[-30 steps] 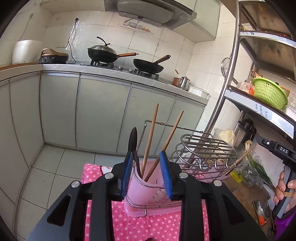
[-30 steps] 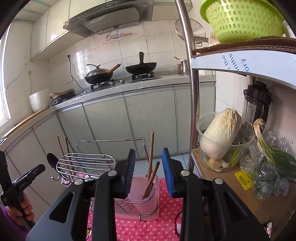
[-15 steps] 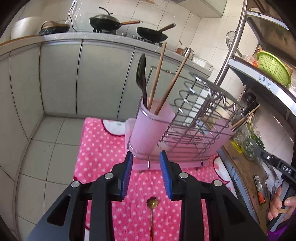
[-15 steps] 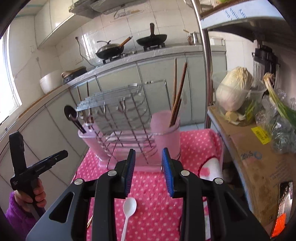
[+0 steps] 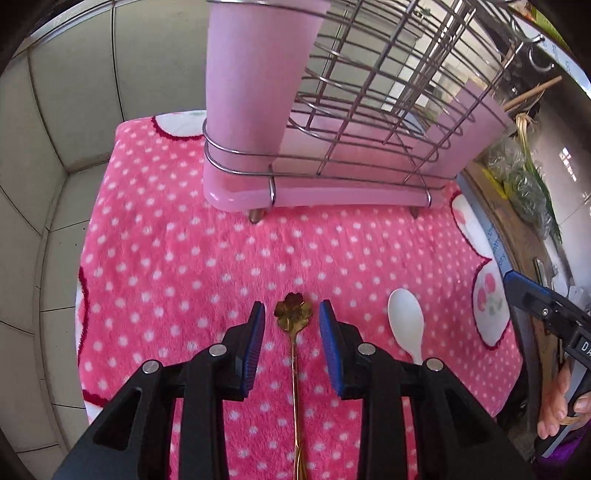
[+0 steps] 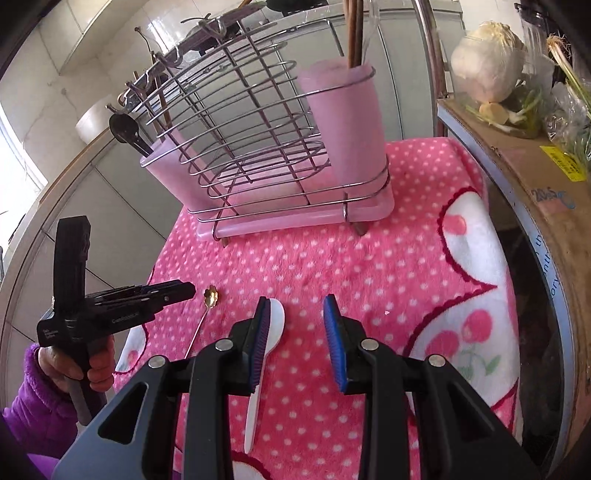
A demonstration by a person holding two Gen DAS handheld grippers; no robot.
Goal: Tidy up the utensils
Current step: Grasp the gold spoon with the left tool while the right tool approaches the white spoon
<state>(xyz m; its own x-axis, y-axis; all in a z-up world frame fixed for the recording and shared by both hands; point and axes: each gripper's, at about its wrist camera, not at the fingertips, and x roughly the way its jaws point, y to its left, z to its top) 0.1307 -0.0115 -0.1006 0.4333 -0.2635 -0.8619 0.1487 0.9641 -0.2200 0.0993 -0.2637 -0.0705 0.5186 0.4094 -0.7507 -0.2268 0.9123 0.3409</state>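
Observation:
A gold spoon (image 5: 293, 314) with a flower-shaped bowl lies on the pink dotted cloth (image 5: 184, 258). My left gripper (image 5: 291, 314) hangs open over it, one blue pad on each side, not touching. A white plastic spoon (image 5: 405, 323) lies to its right. In the right wrist view the white spoon (image 6: 275, 321) sits just under the left pad of my open right gripper (image 6: 295, 308), mostly outside the gap. The gold spoon (image 6: 210, 295) lies left of it. A wire utensil rack (image 6: 258, 147) with pink cups stands at the cloth's far side, holding chopsticks (image 6: 354, 33) and a dark spoon (image 6: 127, 129).
A shelf at the right carries a cardboard box (image 6: 517, 166), a cabbage (image 6: 487, 70) and green onions (image 6: 569, 74). Grey cabinet doors and a tiled floor (image 5: 55, 221) lie beyond the cloth's left edge. A hand in a purple sleeve (image 6: 40, 406) holds the left gripper.
Both grippers have dropped and tilted down from facing the kitchen counter to looking at the cloth. The rack has slid up the frames and both spoons have come into view beneath the fingers.

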